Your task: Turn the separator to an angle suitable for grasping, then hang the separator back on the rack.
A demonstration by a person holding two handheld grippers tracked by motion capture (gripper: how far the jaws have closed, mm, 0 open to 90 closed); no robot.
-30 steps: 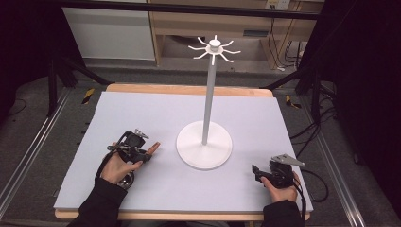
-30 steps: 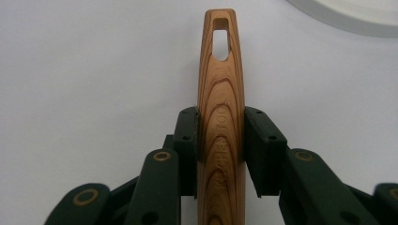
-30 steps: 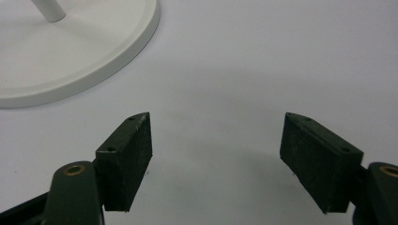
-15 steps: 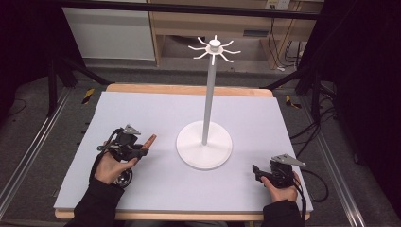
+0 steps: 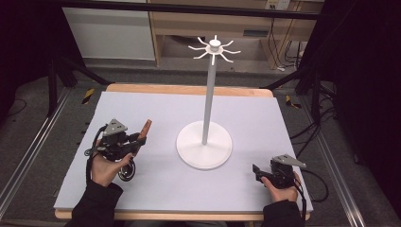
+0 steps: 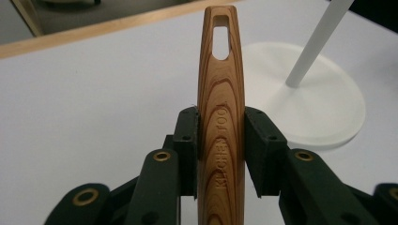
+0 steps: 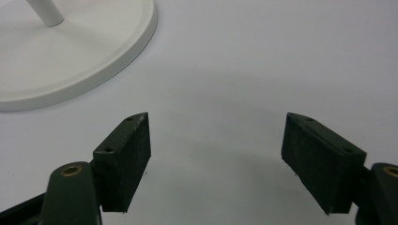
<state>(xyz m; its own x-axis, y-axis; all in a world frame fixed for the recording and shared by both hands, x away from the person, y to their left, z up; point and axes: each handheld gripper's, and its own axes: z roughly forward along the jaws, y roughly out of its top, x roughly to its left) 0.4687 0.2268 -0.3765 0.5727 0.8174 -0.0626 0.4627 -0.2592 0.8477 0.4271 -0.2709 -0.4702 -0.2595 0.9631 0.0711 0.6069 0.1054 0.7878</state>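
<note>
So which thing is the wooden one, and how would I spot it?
Find the tall white stand mid-table. Left of it, the left gripper is shut on a wooden handle. It is the one brown, grainy thing, with a slot near its tip and "KITCHEN TOOL" stamped on it.

A lab – dark curtains [image 5: 364, 71], cables [image 5: 276, 42], framed table [image 5: 189, 90].

The left gripper [image 5: 135, 142] has risen from the table [image 5: 156, 109] and carries the wooden handle [image 5: 144, 128] higher, its tip now pointing toward 1 o'clock, nearer to the white stand [image 5: 204, 150]. The handle stays clamped between the jaws. The right gripper [image 5: 256, 170] has just been opening its jaws; nothing is between them.
</note>
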